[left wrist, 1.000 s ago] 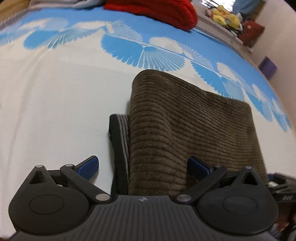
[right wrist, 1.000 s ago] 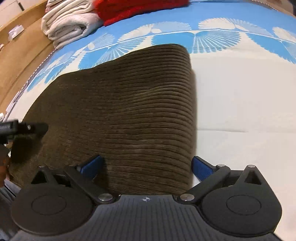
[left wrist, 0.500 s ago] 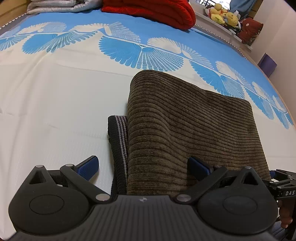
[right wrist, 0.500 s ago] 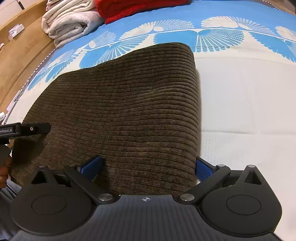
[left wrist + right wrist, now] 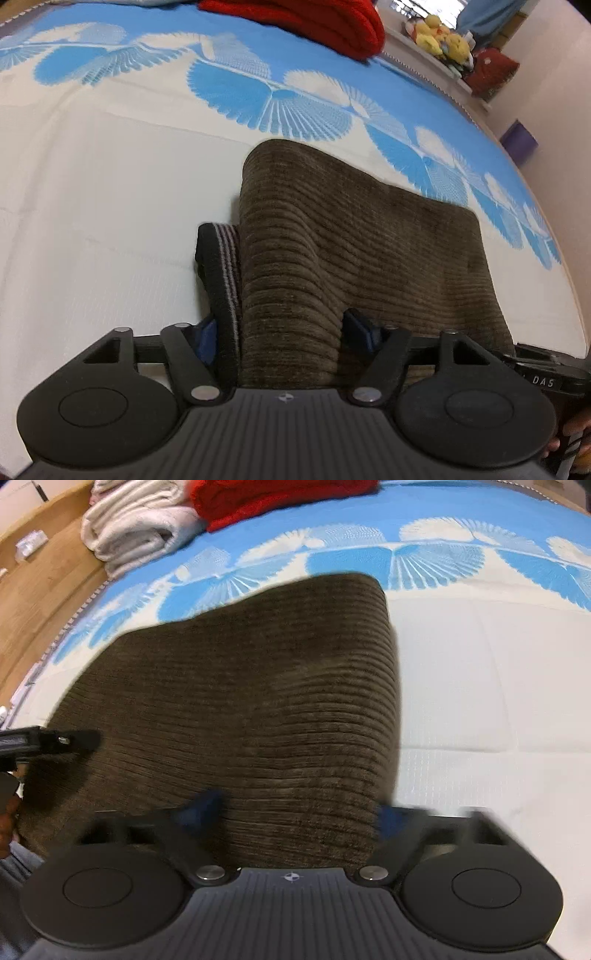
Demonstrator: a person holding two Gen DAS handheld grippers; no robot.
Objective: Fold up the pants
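Brown corduroy pants (image 5: 354,243) lie folded on the bed, with a dark striped waistband (image 5: 221,266) showing at their left edge. My left gripper (image 5: 282,334) has its jaws partly closed around the near left corner of the pants, pads pressing the fabric and waistband. In the right wrist view the pants (image 5: 258,709) fill the middle. My right gripper (image 5: 295,812) is blurred, its jaws closing around the near right corner of the pants. The left gripper's finger (image 5: 55,740) shows at the left edge.
The bed has a white and blue fan-pattern cover (image 5: 110,184). A red blanket (image 5: 306,22) and folded white towels (image 5: 136,531) lie at the far end. Plush toys (image 5: 439,37) sit on a shelf. Wooden floor (image 5: 40,576) lies beyond the bed's left side.
Both grippers' jaws have narrowed from wide open onto the near edge of the pants. The right gripper is blurred by its motion.
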